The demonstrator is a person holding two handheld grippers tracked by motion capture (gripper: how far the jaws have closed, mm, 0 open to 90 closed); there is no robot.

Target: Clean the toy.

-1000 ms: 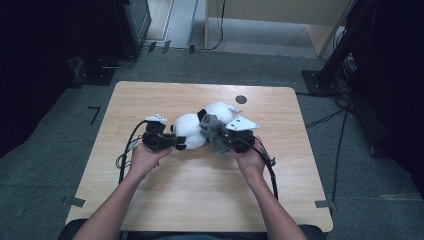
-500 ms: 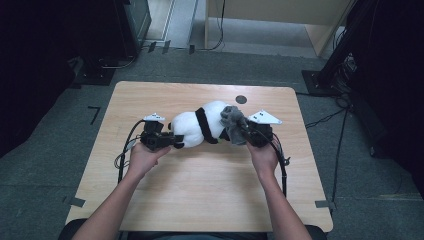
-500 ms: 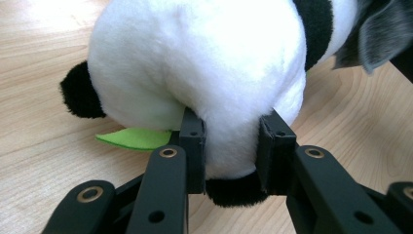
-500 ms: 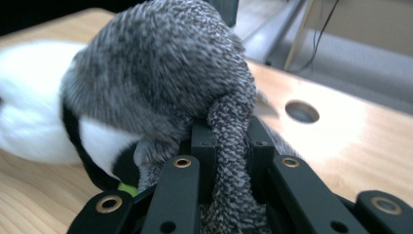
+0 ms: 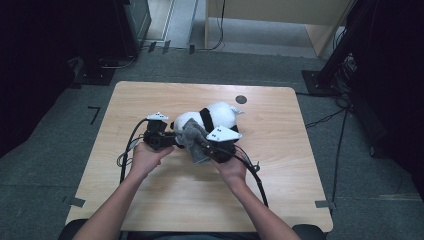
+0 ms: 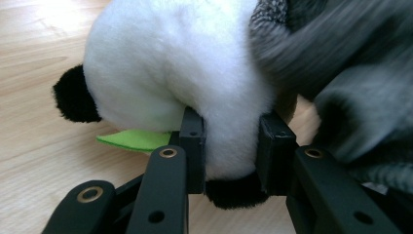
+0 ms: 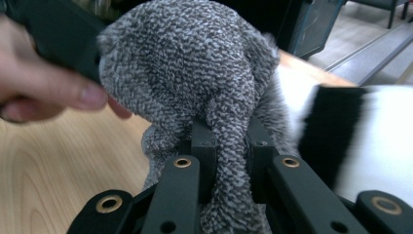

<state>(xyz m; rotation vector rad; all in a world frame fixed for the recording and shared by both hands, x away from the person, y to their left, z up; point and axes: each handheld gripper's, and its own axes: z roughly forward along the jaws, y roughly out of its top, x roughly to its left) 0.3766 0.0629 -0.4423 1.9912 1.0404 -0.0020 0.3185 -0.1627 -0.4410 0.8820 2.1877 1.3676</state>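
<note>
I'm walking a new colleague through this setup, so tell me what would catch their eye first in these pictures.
First, the plush panda lying near the middle of the wooden table, with the left gripper clamped on its white head. Next, the grey knitted cloth pinched in the right gripper, bunched right against the panda's head. A green felt leaf peeks out beneath the panda's head in the left gripper view.

You have nothing to read here: no lettering, label, brand, number or sign can be made out on anything in front of you, from any camera.
</note>
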